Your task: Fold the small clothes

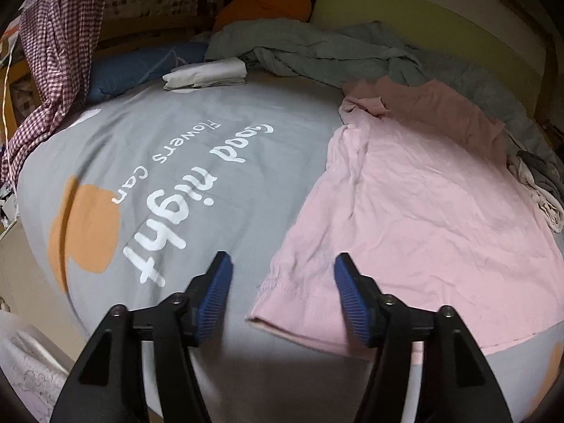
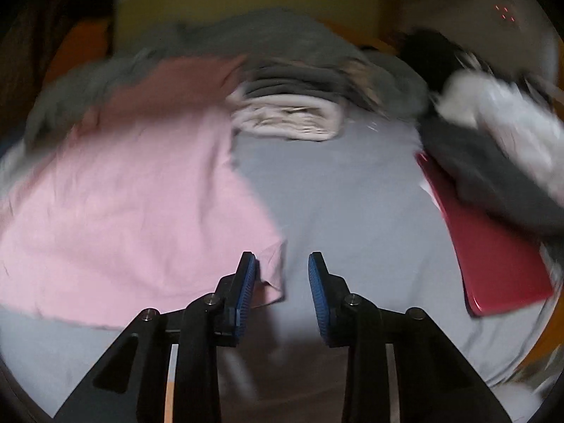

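One pink garment lies spread on the bed, the only pink piece in either view. One grey sheet with white lettering covers the mattress. Two folded light-coloured bundles are visible: one white at the far side, one cream beside the pink garment. One crumpled grey blanket, one orange cushion, one checked cloth, one blue pillow and one red flat item complete the count.

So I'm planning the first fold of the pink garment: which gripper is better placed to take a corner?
Probably the right gripper: a near corner of the pink garment already lies between its open jaws. The left gripper is open over the hem edge, not a corner.
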{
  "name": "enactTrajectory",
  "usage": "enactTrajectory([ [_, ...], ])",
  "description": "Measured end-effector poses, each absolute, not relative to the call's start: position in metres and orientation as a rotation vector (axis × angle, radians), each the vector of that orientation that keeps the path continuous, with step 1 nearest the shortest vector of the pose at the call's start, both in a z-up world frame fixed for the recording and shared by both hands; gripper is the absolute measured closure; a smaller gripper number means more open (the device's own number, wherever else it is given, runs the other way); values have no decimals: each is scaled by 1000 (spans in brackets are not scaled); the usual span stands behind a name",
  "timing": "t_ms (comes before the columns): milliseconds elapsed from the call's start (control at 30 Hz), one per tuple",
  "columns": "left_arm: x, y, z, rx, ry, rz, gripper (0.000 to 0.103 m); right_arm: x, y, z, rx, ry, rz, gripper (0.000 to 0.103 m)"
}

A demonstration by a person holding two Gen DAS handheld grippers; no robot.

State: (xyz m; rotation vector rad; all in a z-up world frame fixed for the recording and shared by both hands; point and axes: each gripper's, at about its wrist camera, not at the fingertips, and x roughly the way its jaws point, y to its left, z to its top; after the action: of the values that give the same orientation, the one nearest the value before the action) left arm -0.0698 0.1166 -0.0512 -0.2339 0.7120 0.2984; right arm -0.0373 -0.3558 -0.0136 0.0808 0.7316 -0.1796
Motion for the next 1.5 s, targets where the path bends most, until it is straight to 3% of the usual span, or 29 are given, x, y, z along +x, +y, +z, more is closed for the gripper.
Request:
enactTrajectory([
  [133,-81,125,-53,-361,685,221,35,-47,-366,-3,172,690,-64,70],
  [333,-86,130,-55,-402,675,213,40,-36,-366,-24,253,807,-24,69],
  [433,-93,135,-57,-425,672,207,65,-33,-367,-31,274,819,-26,69],
  [500,-102,144,-61,-497,656,227,91,-32,-366,-32,281,816,-21,70],
  [533,-105,152,-63,-561,641,204,93,-31,-367,-33,287,819,-14,94],
  [567,-108,157,-63,-613,626,181,98,-29,-370,-34,305,816,-9,98],
  [700,-116,157,-42,-595,553,163,100,-45,-391,-22,441,713,-1,99],
  [833,-140,154,0,-518,454,190,100,-92,-384,16,372,562,-16,102],
  [1133,-170,149,48,-405,449,190,100,-156,-367,54,337,525,-37,102],
  [1267,-127,150,60,-349,481,169,99,-136,-362,61,300,569,-63,102],
  [1500,13,151,44,-221,658,201,99,-1,-368,50,319,685,-35,102],
])
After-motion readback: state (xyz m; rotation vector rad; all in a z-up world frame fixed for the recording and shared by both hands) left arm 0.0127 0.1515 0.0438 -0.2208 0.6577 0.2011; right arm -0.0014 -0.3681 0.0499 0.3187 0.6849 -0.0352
